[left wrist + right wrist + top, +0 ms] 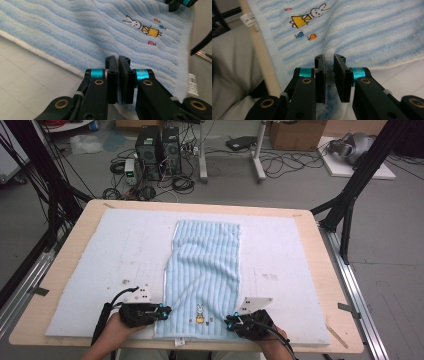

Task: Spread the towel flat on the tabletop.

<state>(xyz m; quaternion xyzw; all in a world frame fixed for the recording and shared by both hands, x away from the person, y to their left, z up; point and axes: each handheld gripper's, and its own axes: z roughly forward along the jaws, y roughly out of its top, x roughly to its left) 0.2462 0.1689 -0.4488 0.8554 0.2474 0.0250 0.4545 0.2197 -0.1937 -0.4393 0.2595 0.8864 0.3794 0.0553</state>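
Both tools clamped on the towel: left tool on its near left edge, right tool on the near right edge. It lies lengthwise mid-table. Soft, light, floppy; I'd expect sag between grips. Corners are the best hold.

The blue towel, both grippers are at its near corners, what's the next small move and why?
Probably lift both corners together and carry them toward the far edge. The left gripper and right gripper look shut on the blue towel, which lies lengthwise on the white pad, rumpled mid-length.
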